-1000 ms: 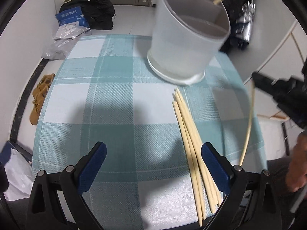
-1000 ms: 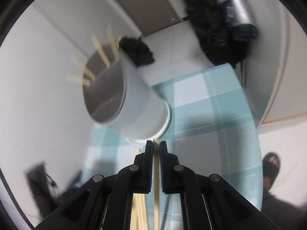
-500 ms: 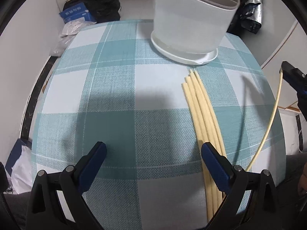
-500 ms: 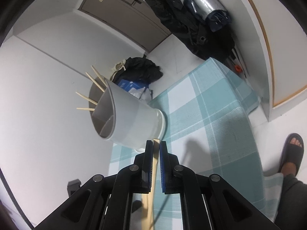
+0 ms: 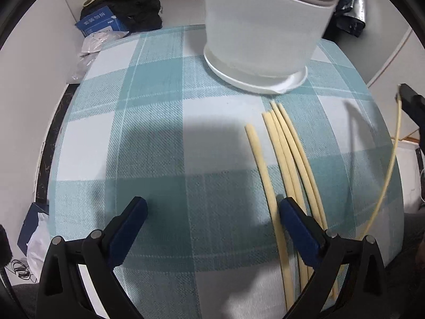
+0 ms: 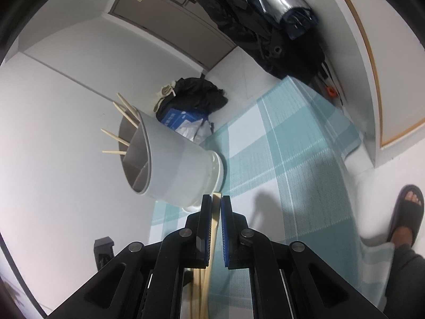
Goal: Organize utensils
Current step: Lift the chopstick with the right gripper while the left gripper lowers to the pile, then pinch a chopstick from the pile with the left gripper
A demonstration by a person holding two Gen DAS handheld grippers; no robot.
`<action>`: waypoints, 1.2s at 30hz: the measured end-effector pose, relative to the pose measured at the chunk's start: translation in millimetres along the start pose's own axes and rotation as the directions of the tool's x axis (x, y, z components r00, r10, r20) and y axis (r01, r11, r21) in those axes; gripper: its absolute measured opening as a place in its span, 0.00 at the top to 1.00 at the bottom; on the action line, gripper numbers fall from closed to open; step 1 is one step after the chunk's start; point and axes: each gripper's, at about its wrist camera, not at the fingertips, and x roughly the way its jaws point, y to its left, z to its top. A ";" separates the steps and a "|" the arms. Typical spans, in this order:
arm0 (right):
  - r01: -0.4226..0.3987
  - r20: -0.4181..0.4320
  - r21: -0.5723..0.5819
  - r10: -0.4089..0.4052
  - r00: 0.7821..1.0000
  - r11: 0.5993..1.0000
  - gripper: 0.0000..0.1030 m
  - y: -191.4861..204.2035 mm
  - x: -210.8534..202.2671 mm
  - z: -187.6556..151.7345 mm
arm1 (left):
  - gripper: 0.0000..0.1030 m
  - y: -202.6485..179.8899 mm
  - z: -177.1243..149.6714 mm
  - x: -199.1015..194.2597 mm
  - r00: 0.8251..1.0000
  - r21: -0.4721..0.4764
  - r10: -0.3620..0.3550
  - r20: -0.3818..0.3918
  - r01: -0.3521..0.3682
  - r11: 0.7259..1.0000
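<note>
Soft, even indoor light, fairly bright, with no glare. Broad blurred shadows lie on the checked cloth (image 5: 159,138) in the left view; a narrower one falls on it in the right view. Both views bend strongly toward black round edges. Focus is fair, with slight blur at the rims and on the nearby holder (image 5: 265,26).

The left claw (image 5: 212,219) hangs open over the desk (image 5: 148,146) (checked cloth), loose chopsticks (image 5: 285,164) by its right finger.

Table w/ teal check cloth (image 5: 159,122): white holder (image 5: 260,34), loose chopsticks (image 5: 285,159)
</note>
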 end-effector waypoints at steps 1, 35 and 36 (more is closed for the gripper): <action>-0.006 0.005 0.000 0.006 1.000 1.000 0.94 0.5 -0.9 1.1 | 0.06 -0.4 3.0 1.5 1.000 0.001 0.006 0.001 -0.006 1.000; -0.002 -0.013 -0.046 0.001 1.000 0.999 0.94 5.6 5.5 0.2 | 0.97 -18.1 31.6 -2.3 1.000 0.068 0.013 0.015 -0.014 0.998; 0.001 -0.013 -0.045 -0.002 1.000 0.999 0.94 5.3 5.6 0.3 | 0.98 -19.8 31.1 -4.0 1.000 0.070 0.014 0.020 -0.015 0.997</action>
